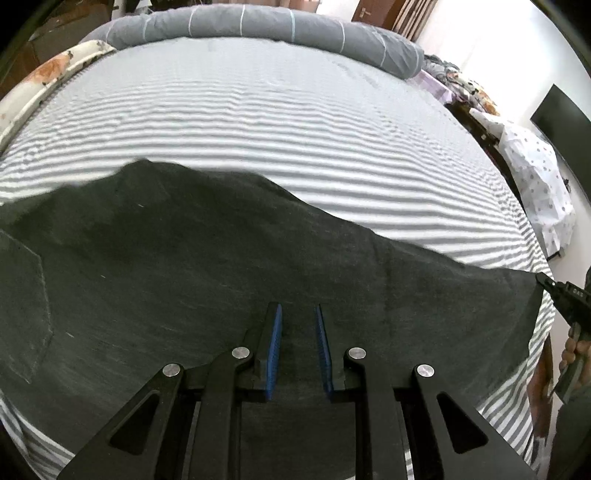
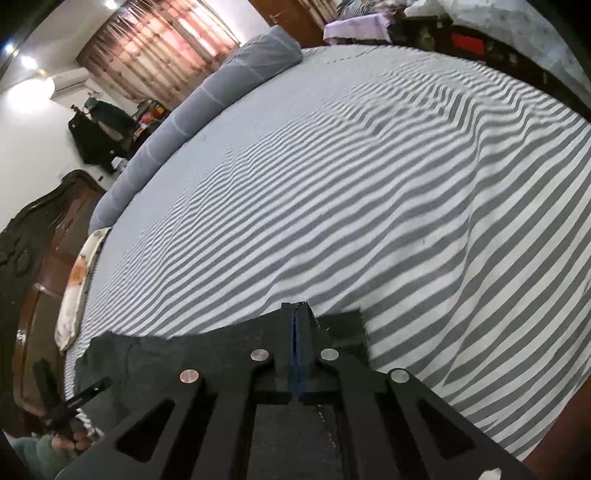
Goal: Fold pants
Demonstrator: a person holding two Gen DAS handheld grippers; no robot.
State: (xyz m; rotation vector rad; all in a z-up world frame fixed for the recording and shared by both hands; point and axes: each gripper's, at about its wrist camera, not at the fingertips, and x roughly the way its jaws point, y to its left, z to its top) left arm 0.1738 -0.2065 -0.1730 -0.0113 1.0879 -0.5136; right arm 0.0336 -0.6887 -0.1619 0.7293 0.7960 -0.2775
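So the dark grey pants [image 1: 207, 266] are spread across the near edge of the bed, on the grey-and-white striped sheet [image 1: 295, 122]. A back pocket shows at the left in the left wrist view. The left gripper [image 1: 297, 314] sits over the fabric with its blue pads [image 1: 274, 343] a little apart, and I honestly can't tell if any cloth is caught between them. The right gripper [image 2: 296, 308] is pressed together on the pants' edge near the bed's near edge, cloth bunched at its tips. A long grey bolster [image 1: 266, 26] lies along the far edge.
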